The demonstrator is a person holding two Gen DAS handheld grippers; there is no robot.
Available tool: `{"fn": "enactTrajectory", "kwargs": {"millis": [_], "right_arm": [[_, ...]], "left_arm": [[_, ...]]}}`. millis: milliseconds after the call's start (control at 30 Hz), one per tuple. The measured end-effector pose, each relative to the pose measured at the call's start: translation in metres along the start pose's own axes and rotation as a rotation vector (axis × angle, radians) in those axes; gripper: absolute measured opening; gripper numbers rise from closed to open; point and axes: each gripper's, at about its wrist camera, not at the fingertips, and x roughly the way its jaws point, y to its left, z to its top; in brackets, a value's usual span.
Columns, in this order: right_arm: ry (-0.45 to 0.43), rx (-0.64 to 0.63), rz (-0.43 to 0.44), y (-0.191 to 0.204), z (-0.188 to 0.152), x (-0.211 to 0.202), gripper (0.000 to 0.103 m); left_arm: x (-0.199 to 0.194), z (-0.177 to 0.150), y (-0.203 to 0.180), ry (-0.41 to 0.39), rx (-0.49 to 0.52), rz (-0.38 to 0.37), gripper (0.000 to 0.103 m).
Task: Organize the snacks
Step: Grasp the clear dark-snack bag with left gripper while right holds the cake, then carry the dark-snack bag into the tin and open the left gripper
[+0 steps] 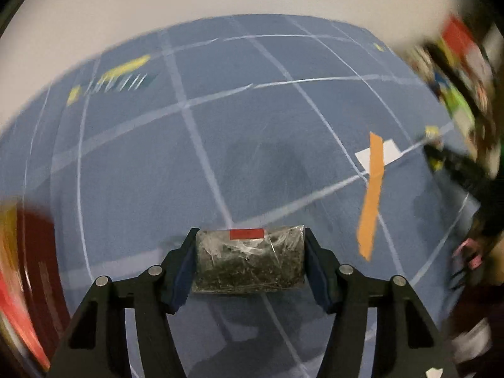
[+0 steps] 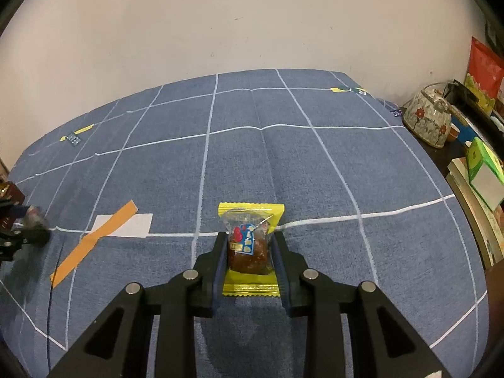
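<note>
My left gripper is shut on a clear packet of dark snack with a red label, held above the blue checked cloth. My right gripper is shut on a yellow-edged clear packet with a brown snack and a blue label, just above the cloth. The left gripper also shows, blurred, at the left edge of the right wrist view. The right gripper shows, blurred, at the right of the left wrist view.
An orange tape strip crosses a white paper patch on the cloth. A floral teapot, a green box, books and a red bag stand beyond the right edge. Blurred red packaging lies at the left.
</note>
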Motion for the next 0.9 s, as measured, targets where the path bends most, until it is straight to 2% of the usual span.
{"fn": "enactTrajectory", "kwargs": {"millis": [67, 167, 267, 367, 700, 900], "right_arm": [[0.0, -0.002, -0.004, 0.001, 0.0, 0.0, 0.029], [0.0, -0.005, -0.009, 0.001, 0.0, 0.0, 0.029], [0.0, -0.012, -0.019, 0.003, 0.0, 0.0, 0.029], [0.0, -0.015, -0.024, 0.004, 0.0, 0.0, 0.029], [0.026, -0.01, -0.08, 0.012, 0.002, 0.001, 0.029], [0.025, -0.017, -0.041, 0.051, -0.008, -0.008, 0.028]], "left_arm": [[-0.016, -0.017, 0.004, -0.01, -0.089, -0.01, 0.058], [-0.044, -0.041, 0.002, -0.028, -0.13, 0.05, 0.058], [-0.068, -0.061, 0.001, -0.047, -0.166, 0.074, 0.058], [-0.087, -0.071, -0.002, -0.068, -0.177, 0.13, 0.058], [-0.133, -0.1, 0.006, -0.135, -0.216, 0.22, 0.058], [-0.155, -0.115, 0.022, -0.167, -0.255, 0.245, 0.058]]}}
